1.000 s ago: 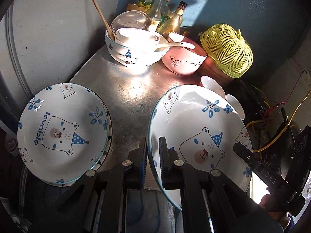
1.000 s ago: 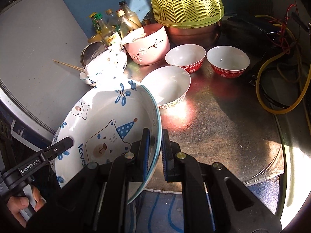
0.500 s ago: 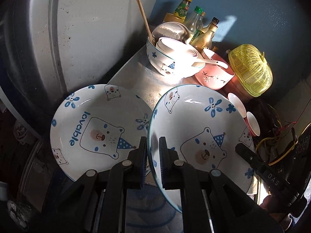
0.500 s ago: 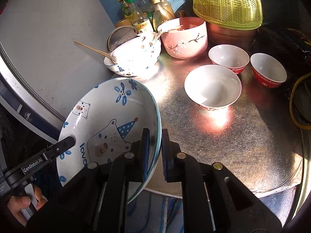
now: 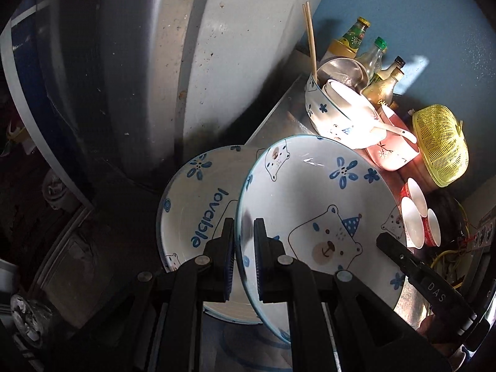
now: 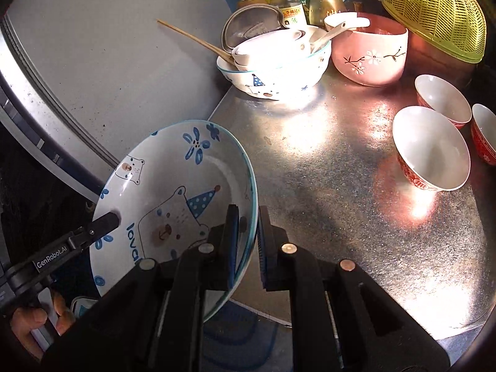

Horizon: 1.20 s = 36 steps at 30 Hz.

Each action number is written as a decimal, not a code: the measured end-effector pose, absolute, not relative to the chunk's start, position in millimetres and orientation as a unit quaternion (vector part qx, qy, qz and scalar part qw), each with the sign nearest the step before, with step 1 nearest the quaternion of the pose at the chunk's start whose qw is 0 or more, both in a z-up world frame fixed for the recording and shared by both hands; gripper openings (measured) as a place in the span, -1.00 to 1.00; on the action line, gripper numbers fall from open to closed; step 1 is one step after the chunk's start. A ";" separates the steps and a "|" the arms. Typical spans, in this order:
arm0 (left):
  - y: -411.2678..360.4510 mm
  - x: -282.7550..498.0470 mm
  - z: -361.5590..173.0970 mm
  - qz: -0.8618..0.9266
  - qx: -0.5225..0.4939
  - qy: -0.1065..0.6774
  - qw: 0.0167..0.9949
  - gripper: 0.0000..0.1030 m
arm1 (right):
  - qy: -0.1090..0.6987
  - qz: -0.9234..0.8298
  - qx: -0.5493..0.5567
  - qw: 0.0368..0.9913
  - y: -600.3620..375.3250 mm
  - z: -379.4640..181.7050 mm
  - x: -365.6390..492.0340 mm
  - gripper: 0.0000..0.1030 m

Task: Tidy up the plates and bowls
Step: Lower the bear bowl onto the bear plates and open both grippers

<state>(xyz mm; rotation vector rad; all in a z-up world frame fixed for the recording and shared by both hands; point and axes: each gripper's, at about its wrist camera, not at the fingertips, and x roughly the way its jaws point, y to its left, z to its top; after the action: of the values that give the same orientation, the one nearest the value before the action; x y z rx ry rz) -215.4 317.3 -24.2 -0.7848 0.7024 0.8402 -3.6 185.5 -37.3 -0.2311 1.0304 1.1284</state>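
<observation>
Carried bear plate (image 5: pixel 313 204) has shifted over lower bear plate (image 5: pixel 198 204), hiding its 3 o'clock half. Left gripper (image 5: pixel 240 260) and right gripper (image 6: pixel 248 241) clamp opposite rims; plate's underside unseen.

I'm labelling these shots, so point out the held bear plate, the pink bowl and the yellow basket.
Bear plate (image 5: pixel 325 204), left wrist view, on its inner face above the bear.
Pink bowl (image 6: pixel 369 59), right wrist view, on its flowered side.
Yellow basket (image 6: pixel 434 9), right wrist view, on its mesh dome.
</observation>
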 end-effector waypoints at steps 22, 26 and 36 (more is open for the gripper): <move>346.2 -233.1 -48.5 0.416 -0.384 0.345 0.749 -0.82 | 0.484 0.525 -0.138 0.687 234.5 -62.2 -24.6 -0.76; 346.5 -232.4 -52.2 0.415 -0.385 0.351 0.746 -0.81 | 0.485 0.523 -0.138 0.687 235.4 -65.0 -24.1 -0.75; 346.7 -232.6 -38.2 0.409 -0.382 0.323 0.763 -0.12 | 0.480 0.527 -0.150 0.685 239.8 -64.0 -29.0 -0.69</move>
<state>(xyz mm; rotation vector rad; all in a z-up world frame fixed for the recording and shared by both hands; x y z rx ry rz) -232.6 346.7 -38.2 -0.8312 0.7031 0.8894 -29.0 239.8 -64.0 -0.3351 1.0765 1.1812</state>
